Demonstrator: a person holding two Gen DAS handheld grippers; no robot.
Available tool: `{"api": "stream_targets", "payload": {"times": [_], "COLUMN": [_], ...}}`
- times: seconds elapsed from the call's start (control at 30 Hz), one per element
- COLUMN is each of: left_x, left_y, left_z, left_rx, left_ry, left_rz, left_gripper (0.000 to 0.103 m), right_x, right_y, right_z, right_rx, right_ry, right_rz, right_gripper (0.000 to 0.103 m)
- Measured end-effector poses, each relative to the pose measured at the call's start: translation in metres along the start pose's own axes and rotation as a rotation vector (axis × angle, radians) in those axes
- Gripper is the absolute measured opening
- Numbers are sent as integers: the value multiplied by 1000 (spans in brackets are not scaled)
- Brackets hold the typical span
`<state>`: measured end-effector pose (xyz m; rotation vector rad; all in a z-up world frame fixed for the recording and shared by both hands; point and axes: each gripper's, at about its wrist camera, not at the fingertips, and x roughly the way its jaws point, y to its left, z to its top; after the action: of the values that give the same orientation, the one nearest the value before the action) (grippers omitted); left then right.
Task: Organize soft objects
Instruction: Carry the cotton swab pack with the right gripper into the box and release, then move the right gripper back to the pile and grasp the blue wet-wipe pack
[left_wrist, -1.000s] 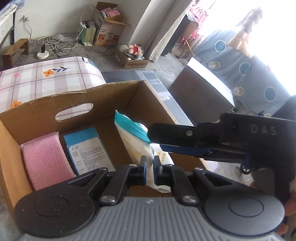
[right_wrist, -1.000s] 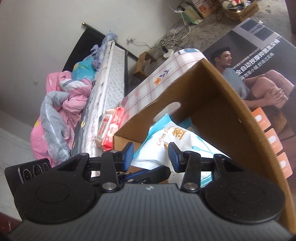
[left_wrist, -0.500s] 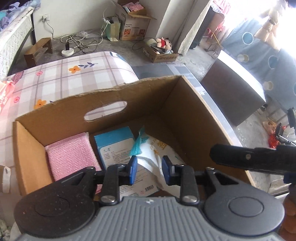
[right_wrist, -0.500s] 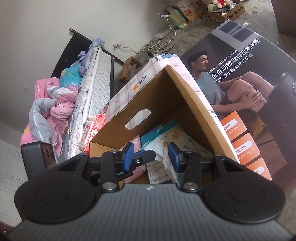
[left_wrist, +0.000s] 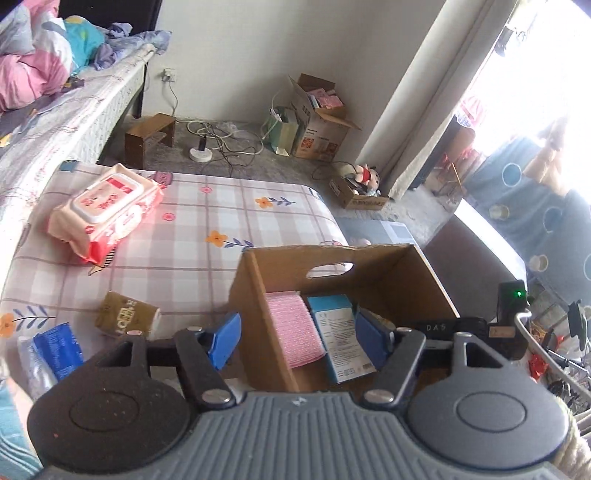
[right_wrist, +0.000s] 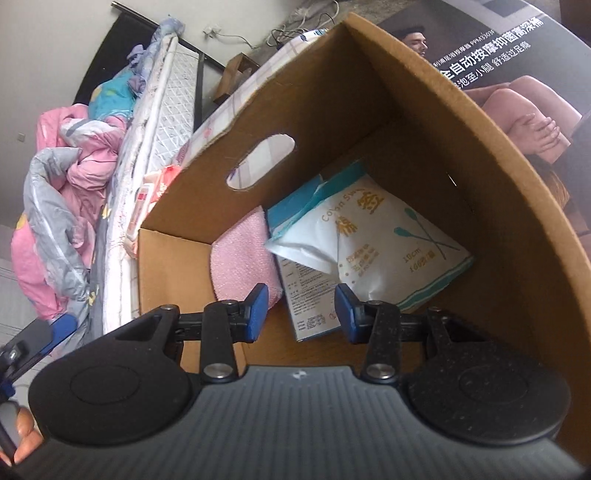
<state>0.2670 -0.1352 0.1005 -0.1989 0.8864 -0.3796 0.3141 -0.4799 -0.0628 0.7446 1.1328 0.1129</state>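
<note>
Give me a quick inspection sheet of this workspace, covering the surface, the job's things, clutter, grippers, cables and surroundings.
Surface: checked floral cloth.
Job's things: cardboard box holding a pink cloth, a blue-and-white packet and a white cotton swab bag; wet wipes pack, brown packet and blue packet lie outside on the cloth.
Clutter: nothing seen.
Grippers: left gripper opening, nothing between its jaws; right gripper over the box, jaws apart, holding nothing.
Cables: power strip with cords on the floor.
Surroundings: bed with bedding; open carton by the wall.
</note>
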Motion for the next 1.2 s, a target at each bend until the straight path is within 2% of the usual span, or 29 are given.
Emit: {"api": "stream_targets", "payload": {"times": [0.23, 0.47, 0.67, 0.83, 0.97, 1.1, 1.2], "left_x": [-36, -50, -57, -72, -86, -96, -98], "left_y": [46, 78, 92, 101, 109, 117, 122], "left_z": [-33, -75, -108, -123, -132, -142, -147], "left_rx": [-12, -70, -76, -44, -26, -9, -6], "left_ry": [-60, -49, -37, -64, -101, -128, -120], "left_rz": [97, 94, 113, 161, 213, 240, 249], "left_gripper": [73, 73, 76, 80, 80, 80, 79], "right_x": [19, 34, 20, -15, -37, -45, -39], "right_y": [6, 5, 4, 29, 58, 97, 136], "right_z": [12, 20, 17, 3, -12, -31, -51], "right_rx": [28, 48, 34, -60, -132, -222, -289], "right_ry": [-62, -127, -149, -211, -240, -216, -159], "right_rz": [-28, -46, -29, -12, 8, 52, 103], "right_gripper": [39, 39, 41, 48, 49, 49, 49]}}
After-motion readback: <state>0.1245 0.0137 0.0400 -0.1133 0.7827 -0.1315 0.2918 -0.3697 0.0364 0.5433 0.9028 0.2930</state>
